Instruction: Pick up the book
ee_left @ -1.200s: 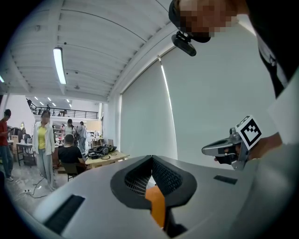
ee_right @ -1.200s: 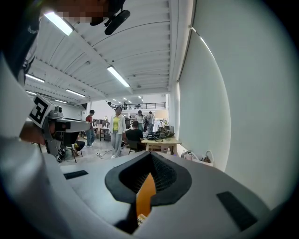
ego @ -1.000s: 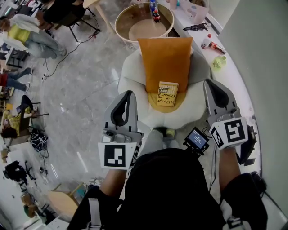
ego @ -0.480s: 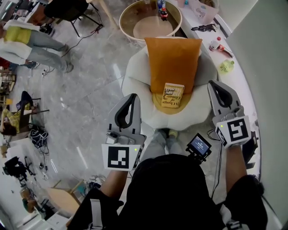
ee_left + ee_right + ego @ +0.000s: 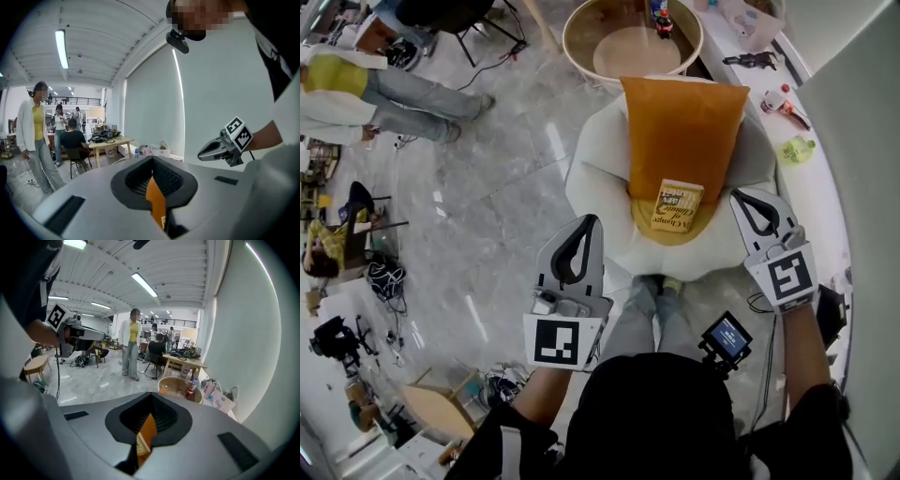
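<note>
The left claw (image 5: pixel 151 161) sits closed, orange cushion (image 5: pixel 156 199) visible through its gap.

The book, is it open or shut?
Shut. The book shows its whole front cover with the title, no pages spread, resting against the orange cushion.

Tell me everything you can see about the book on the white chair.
The book is a small closed paperback with a tan-yellow cover and dark title print, front cover up and turned slightly askew. It sits on a round yellow seat pad in the white chair, with its top edge at the upright orange cushion. Neither the left gripper nor the right gripper touches it.
</note>
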The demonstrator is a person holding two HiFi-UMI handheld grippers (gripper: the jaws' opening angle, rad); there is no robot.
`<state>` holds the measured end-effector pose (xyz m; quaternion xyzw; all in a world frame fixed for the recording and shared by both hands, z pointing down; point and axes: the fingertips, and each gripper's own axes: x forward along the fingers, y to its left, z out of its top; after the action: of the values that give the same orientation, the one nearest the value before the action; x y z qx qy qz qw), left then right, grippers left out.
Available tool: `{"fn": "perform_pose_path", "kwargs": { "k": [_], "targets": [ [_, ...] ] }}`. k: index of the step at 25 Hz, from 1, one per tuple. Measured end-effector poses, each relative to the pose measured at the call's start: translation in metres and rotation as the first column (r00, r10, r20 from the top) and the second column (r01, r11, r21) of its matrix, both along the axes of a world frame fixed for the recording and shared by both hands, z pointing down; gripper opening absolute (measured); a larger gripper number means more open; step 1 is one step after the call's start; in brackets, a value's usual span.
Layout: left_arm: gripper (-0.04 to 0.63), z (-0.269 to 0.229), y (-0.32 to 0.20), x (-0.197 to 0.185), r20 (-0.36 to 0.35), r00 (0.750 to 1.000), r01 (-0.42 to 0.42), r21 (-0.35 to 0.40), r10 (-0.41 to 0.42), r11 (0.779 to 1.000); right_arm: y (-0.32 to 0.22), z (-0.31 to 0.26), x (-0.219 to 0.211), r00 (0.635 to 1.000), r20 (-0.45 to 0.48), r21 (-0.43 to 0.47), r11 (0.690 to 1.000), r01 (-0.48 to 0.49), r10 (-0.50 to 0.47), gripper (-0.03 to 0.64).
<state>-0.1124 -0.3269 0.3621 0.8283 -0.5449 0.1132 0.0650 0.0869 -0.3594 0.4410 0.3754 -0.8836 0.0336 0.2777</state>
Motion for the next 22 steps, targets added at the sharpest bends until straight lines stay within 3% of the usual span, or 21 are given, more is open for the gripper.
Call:
{"fn": "perform_pose_path", "kwargs": {
  "k": [18,22],
  "targets": [
    [0.011,0.114,-0.023,-0.024,0.0,1.0,0.004,-0.125,-0.004,0.992,-0.025,0.172,-0.039,0.987,-0.118,-0.231,0.969,0.084,-0.113,0.009],
    [0.011,0.13,-0.03,-0.032,0.012,1.0,0.009,-0.137,-0.007,0.991,-0.032,0.204,-0.043,0.983,-0.131,-0.265,0.96,0.088,-0.126,0.04]
  ]
}}
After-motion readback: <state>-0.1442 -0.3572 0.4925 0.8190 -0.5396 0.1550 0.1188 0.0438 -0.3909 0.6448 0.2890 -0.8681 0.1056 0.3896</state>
